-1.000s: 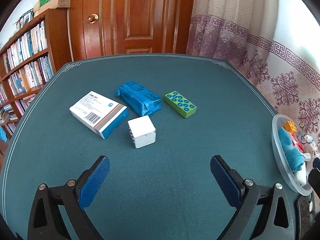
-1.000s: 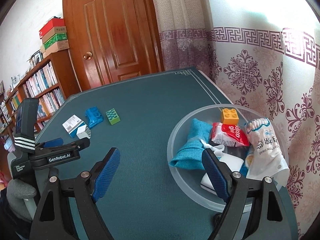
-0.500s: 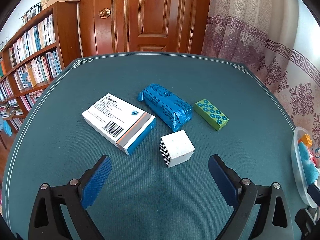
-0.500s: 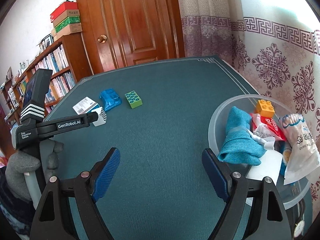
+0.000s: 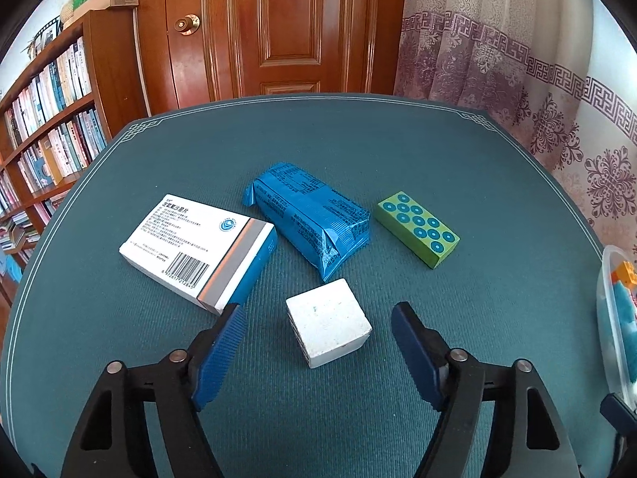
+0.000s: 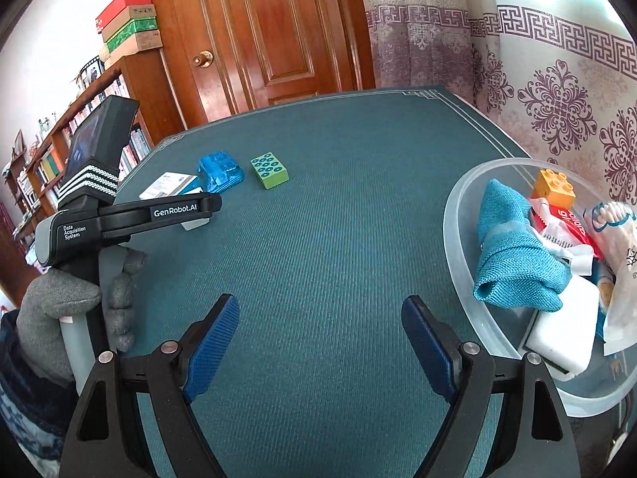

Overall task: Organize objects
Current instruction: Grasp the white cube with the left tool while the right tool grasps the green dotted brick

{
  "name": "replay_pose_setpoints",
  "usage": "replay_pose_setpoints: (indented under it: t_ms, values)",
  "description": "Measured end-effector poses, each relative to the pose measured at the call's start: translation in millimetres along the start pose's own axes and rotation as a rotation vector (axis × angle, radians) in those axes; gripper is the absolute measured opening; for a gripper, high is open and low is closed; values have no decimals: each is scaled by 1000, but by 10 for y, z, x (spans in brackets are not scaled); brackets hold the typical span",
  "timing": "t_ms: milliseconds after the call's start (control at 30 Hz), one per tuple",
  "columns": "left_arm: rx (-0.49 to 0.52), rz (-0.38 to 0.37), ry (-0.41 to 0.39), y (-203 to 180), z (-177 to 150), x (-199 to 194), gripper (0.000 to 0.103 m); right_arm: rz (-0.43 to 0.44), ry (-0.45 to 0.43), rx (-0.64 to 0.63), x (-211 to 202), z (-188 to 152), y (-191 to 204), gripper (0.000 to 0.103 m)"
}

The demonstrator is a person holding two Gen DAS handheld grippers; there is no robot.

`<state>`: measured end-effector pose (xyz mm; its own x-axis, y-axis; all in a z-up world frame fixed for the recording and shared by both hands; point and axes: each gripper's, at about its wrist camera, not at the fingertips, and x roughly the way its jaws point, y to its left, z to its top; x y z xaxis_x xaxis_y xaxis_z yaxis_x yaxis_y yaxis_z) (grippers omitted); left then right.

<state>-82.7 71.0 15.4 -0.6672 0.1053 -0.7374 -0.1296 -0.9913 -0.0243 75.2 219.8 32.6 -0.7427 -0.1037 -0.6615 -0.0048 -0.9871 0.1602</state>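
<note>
A white cube (image 5: 328, 326) sits on the green table between the open fingers of my left gripper (image 5: 318, 352), not touched. Behind it lie a white medicine box (image 5: 199, 251), a blue foil packet (image 5: 310, 215) and a green studded brick (image 5: 418, 229). The same group shows far left in the right wrist view, with the packet (image 6: 219, 171) and brick (image 6: 270, 172). My right gripper (image 6: 320, 348) is open and empty over bare table, left of a clear bowl (image 6: 464, 255).
The bowl holds a teal cloth (image 6: 513, 251), an orange brick (image 6: 555, 188), a red packet and white bags. Its rim (image 5: 605, 318) shows at the right of the left wrist view. A bookshelf (image 5: 47, 119) and door stand beyond the table.
My left gripper has moved forward and down, so the white cube now lies between its fingers. The right gripper has shifted slightly left, away from the bowl.
</note>
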Motion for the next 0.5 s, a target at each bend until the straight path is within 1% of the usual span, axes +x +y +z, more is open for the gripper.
replay_pose_setpoints:
  t_ms: [67,100,133,200,233,500]
  values:
    - [-4,-13,13,17,-10,33,66,1,9,-2,30,-10,10,85]
    - [-10,-19,14,36,-16,40,61,1,13,-3,44,-14,17,85]
    - [-17,-27,4,45,-20,30,59,1,17,-6,56,-17,25,85]
    - [-36,-61,-3,90,-22,13,46,0,23,-9,79,-24,36,85]
    - [-43,-75,-3,106,-22,10,43,-1,27,-9,90,-29,41,85]
    - [-34,-98,-19,138,-52,-93,41,-7,54,-5,135,-20,56,85]
